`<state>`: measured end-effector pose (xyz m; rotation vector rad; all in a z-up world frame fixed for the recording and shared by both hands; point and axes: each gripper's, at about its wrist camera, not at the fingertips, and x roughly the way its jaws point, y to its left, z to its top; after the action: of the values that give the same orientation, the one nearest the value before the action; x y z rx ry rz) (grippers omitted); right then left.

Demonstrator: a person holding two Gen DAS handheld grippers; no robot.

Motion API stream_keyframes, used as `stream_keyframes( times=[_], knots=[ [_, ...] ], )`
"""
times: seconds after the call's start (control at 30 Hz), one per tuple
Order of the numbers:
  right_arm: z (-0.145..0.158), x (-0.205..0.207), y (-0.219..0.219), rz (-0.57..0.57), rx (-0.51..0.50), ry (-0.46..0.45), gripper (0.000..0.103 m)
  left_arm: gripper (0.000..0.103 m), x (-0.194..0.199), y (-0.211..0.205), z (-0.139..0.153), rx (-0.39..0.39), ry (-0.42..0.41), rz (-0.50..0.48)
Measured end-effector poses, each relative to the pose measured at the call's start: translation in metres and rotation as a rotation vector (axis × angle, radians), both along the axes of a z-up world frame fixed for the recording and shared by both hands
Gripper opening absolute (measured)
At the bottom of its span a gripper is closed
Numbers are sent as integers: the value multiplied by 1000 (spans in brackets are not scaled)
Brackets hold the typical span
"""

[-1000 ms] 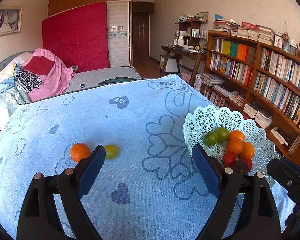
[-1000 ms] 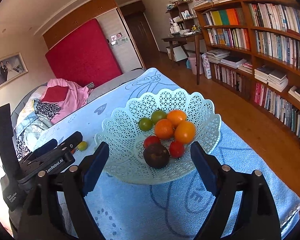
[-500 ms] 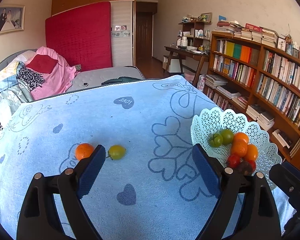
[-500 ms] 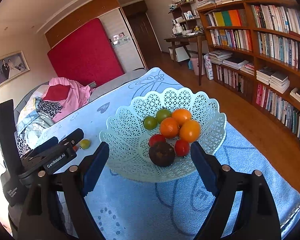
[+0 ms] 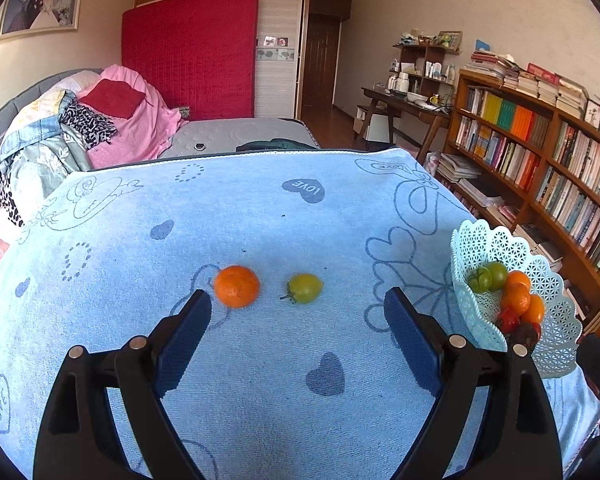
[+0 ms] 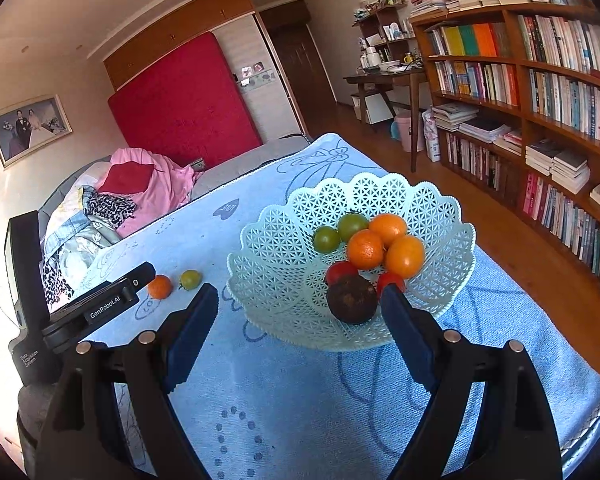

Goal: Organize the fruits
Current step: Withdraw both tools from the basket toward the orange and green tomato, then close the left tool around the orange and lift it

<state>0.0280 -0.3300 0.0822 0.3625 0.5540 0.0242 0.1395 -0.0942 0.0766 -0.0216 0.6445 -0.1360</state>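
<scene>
A bedroom with a red mattress leaning on the far wall, a bed heaped with clothes and a long bookshelf; in front stands a desk (image 5: 100,240) covered by a pale blue cloth printed with hearts.

Most of the sorting looks done. The white lattice basket (image 6: 284,232) sits just ahead of the right tongs (image 6: 300,308) and already holds two green tomatoes, three oranges, two small red tomatoes and a dark brown round fruit, all piled toward its far right side. Seen from the left tongs (image 5: 298,312), the same basket (image 5: 556,300) lies off to the right, beyond the right finger.

Two fruits are left on the cloth. The orange (image 5: 236,286) lies just ahead of the left finger of the left tongs, and the green tomato (image 5: 305,288) lies beside it, ahead of the gap between the fingers, apart from the orange. Neither is touched. From the right tongs they show far to the left, the orange (image 6: 160,287) and the green tomato (image 6: 191,279), past the body of the other tool.

Both tongs stand wide open with nothing between their pads. My judgement: two pickups and two drops into the basket remain, and the left tongs are better placed for either fruit.
</scene>
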Motion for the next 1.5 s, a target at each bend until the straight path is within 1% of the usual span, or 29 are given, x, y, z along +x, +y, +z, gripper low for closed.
stream_keyframes(
  times=[0.13,0.33,0.47,0.53,0.83,1.1,1.13,1.2,1.23,1.3,1.33,1.4,1.43,1.5],
  knots=[
    [4,0,9,24,-6,-9,85,88,-1,20,-2,14,11,28],
    [9,7,33,84,-31,-17,85,88,0,43,-9,63,23,58],
    [11,12,53,136,-59,-18,85,88,5,53,-14,99,29,72],
    [11,14,64,154,-88,-22,85,88,9,56,-17,115,33,74],
    [5,27,104,251,-188,-19,85,88,33,55,-27,140,63,35],
    [-7,41,124,312,-217,21,85,87,55,41,-40,163,96,-21],
    [-8,43,124,317,-219,26,85,86,58,39,-42,166,99,-28],
    [-11,47,127,324,-227,36,85,76,63,36,-46,169,115,-38],
    [-12,49,128,327,-231,42,85,73,67,35,-48,167,126,-43],
    [-16,54,132,333,-240,52,85,60,74,35,-54,161,150,-50],
    [-18,56,134,336,-244,58,85,58,77,35,-57,152,161,-58],
    [-23,62,136,338,-251,71,85,48,85,36,-63,123,198,-77],
    [-25,65,137,338,-254,77,85,46,87,37,-64,98,210,-89],
    [-28,72,139,339,-260,86,85,40,86,41,-62,62,205,-99]
  ],
)
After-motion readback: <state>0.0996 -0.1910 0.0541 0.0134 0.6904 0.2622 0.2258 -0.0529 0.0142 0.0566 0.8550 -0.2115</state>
